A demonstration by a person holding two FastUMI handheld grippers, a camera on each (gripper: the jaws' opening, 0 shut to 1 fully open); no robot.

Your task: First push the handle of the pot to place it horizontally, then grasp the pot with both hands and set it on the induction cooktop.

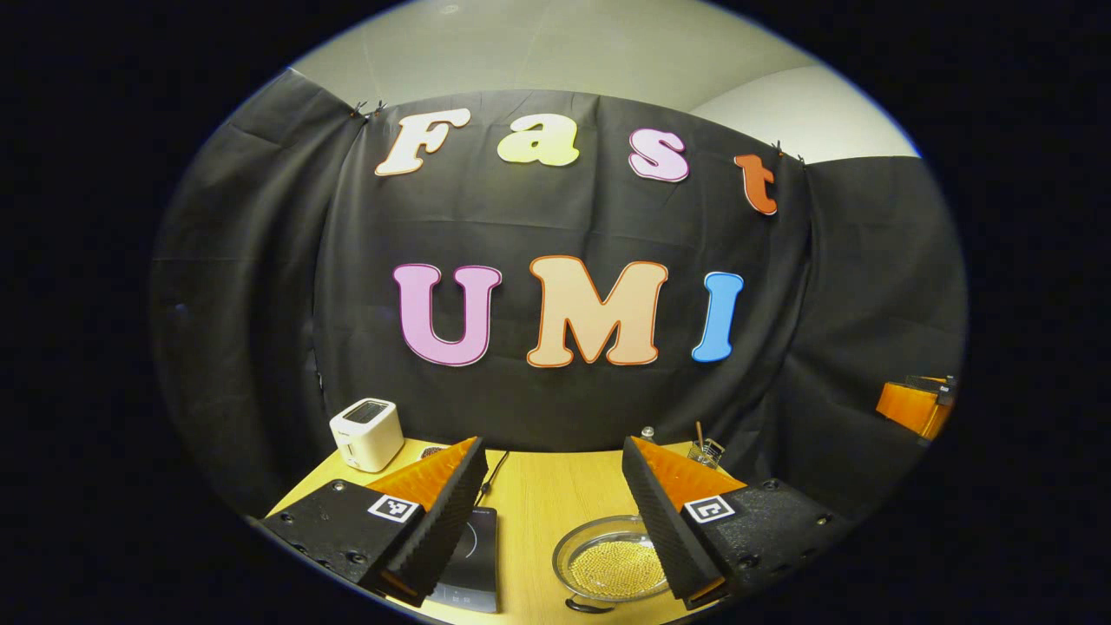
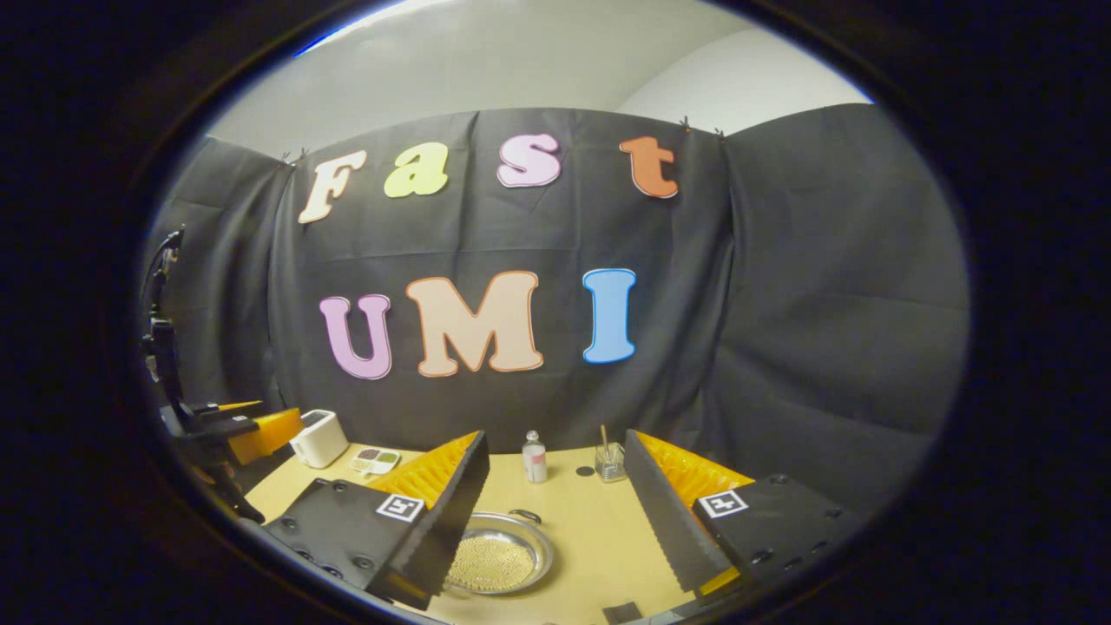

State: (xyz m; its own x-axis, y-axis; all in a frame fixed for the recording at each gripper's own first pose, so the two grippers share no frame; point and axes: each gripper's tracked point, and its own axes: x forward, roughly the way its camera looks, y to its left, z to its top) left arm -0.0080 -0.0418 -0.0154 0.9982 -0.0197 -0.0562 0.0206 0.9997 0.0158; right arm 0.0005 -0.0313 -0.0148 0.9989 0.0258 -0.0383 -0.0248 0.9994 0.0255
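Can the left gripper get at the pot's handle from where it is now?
Probably yes. The left gripper is open above the table, with the pot just ahead by its right finger; the dark handle at the near rim looks unobstructed, the cooktop lying alongside.

On the worktop (image 2: 599, 529) stand one pot (image 2: 499, 555), one induction cooktop (image 1: 473, 555), one white toaster (image 1: 367, 434), one small bottle (image 2: 535, 458), one glass jar (image 2: 610, 462) holding a stick, and one small dish (image 2: 375, 461) of two compartments. Two grippers: left gripper (image 1: 555, 508), right gripper (image 2: 555, 512).
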